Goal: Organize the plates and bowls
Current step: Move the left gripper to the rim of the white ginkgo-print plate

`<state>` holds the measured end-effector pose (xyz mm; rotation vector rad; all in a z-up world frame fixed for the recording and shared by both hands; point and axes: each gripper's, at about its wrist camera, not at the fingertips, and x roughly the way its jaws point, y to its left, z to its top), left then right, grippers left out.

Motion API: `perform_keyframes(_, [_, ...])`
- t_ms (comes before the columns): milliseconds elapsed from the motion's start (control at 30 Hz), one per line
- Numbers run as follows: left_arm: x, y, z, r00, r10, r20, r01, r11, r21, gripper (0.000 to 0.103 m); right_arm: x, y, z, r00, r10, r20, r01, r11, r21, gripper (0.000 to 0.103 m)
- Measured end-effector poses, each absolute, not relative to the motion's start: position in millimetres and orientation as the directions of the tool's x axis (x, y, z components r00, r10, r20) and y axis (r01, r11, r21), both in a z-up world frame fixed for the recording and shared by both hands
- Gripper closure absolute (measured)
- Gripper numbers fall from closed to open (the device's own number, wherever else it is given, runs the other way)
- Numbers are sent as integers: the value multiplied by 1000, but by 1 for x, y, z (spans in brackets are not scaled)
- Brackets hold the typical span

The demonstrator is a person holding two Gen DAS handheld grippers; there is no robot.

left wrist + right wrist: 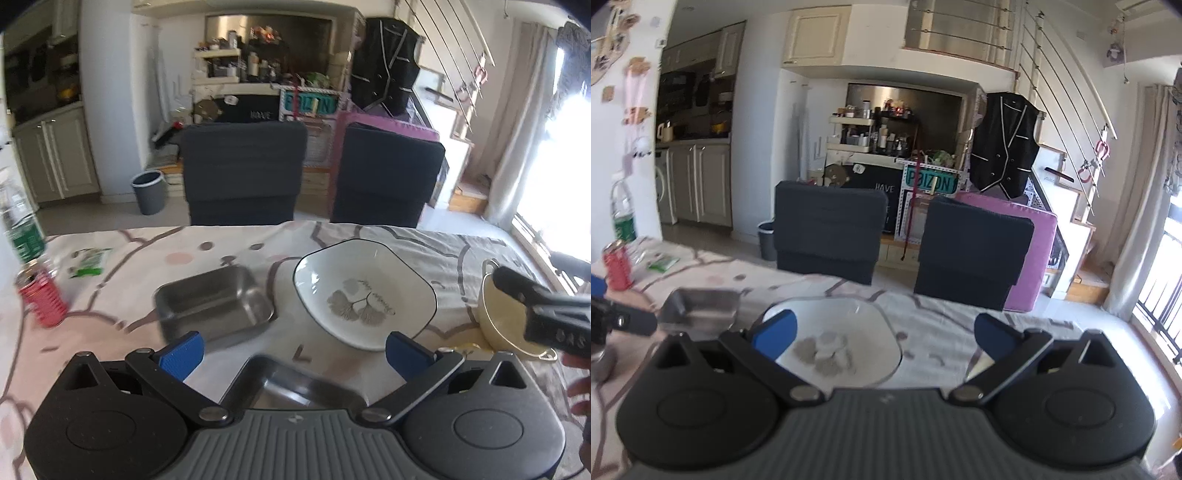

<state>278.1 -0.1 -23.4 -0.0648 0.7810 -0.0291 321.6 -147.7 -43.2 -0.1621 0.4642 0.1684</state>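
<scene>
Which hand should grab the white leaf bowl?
Probably right. The right gripper is open, with the white bowl straight ahead between its fingers. The left gripper, also open, hangs over a steel tray nearer it.

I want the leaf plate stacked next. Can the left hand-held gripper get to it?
Probably yes. The left hand-held gripper is open, and the leaf plate lies just ahead to its right with nothing between them.

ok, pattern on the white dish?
Grey ginkgo-leaf print with script, thin dark rim on the white dish. Clearest in the left wrist view.
</scene>
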Motion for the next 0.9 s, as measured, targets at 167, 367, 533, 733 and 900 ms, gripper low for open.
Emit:
perform_keyframes(167, [321, -4, -34, 704, -47, -709, -19, 996, -84, 0, 395, -165, -52, 859, 116, -499, -147, 989, -23, 0])
perform_keyframes(367, [354, -7, -51, 701, -98, -707, 11, 992, -127, 0, 463, -198, -96, 788, 135, -600, -52, 987, 154, 5])
perform_keyframes(533, [367, 8, -68, 723, -198, -662, 9, 961, -277, 0, 500, -218, -131, 711, 211, -671, -10, 957, 290, 48])
perform_keyframes(733, [374, 7, -83, 688, -250, -681, 27, 947, -321, 0, 514, -210, -153, 656, 276, -702, -73, 950, 305, 66])
perform_keyframes(900, [378, 10, -92, 637, -257, -727, -29, 934, -356, 0, 524, -194, -163, 649, 216, -729, -51, 969, 241, 91])
